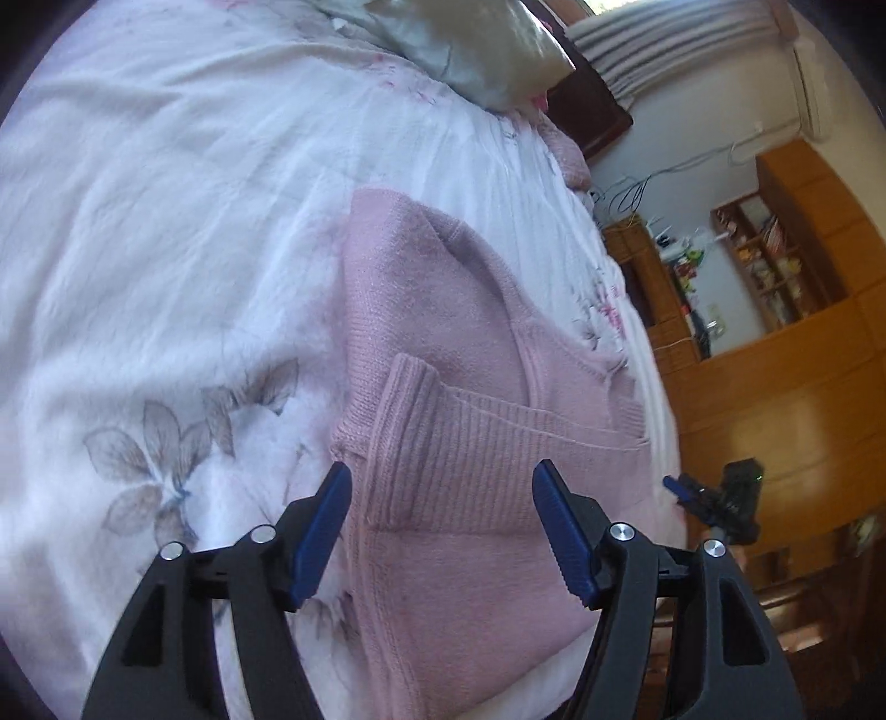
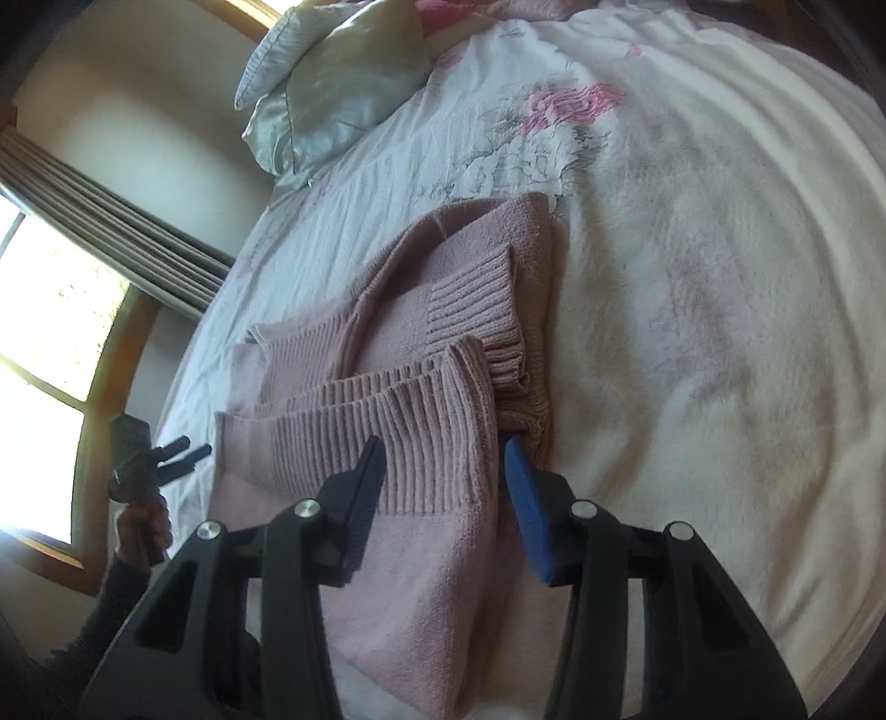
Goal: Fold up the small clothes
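Window [image 2: 50, 310] glare, perhaps slight blur, fisheye-warped edges.

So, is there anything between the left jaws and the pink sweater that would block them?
Nothing visible does. The left gripper is open directly over the pink sweater, with only the garment's ribbed cuff ahead. The pillow lies far up the bed.
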The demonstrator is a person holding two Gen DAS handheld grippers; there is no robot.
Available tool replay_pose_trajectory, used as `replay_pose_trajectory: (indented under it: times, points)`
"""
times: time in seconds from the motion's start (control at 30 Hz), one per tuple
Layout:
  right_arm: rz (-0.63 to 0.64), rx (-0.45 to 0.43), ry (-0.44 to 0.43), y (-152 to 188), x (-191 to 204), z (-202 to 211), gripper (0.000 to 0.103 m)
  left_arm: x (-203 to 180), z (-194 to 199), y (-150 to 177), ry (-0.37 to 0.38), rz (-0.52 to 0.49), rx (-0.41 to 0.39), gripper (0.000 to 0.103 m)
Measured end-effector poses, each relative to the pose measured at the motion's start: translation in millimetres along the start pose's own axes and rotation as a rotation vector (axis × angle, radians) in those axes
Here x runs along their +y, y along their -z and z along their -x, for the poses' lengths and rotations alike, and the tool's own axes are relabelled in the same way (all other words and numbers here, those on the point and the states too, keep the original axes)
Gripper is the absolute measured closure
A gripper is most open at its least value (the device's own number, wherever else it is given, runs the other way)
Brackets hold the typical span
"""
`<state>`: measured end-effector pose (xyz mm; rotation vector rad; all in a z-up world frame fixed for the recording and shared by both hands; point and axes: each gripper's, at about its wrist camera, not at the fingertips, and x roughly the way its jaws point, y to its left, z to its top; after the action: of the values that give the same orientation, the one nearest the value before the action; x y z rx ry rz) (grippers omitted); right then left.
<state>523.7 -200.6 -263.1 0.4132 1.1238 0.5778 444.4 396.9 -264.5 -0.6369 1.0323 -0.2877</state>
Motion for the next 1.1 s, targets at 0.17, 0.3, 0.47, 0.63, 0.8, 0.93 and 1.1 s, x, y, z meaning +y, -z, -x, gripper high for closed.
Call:
replay_pose_trajectory:
  times: [0.17, 0.3, 0.47, 0.63, 0.8, 0.93, 1.1]
  points:
    - [0.038, 0.021, 0.027, -4, 1, -20, 0.057, -18, -23, -8, -0.103, -0.148, 0.072, 0.036]
    - [0.055, 0.05, 0.016, -4, 3, -27, 0.058, -24, -27, 2, -0.118, -0.208, 0.089, 0.06]
    - [0.126, 0.062, 0.018, 3, 17, -27, 0.076, -33, -27, 8, -0.112, -0.263, 0.1, 0.085]
    - [0.117, 0.049, 0.029, 0, 15, -27, 0.076, -25, -34, 3, -0.08, -0.233, 0.115, 0.059]
    - [0.142, 0.066, 0.057, -1, 20, -34, 0.079, -24, -39, 5, -0.062, -0.226, 0.137, 0.094]
    - [0.148, 0.031, 0.081, 3, 28, -22, 0.095, -31, -27, 13, -0.01, -0.237, 0.115, 0.095]
    - [0.154, -0.075, 0.033, 8, 47, 16, 0.097, -53, 9, 17, 0.044, -0.26, 0.004, 0.095]
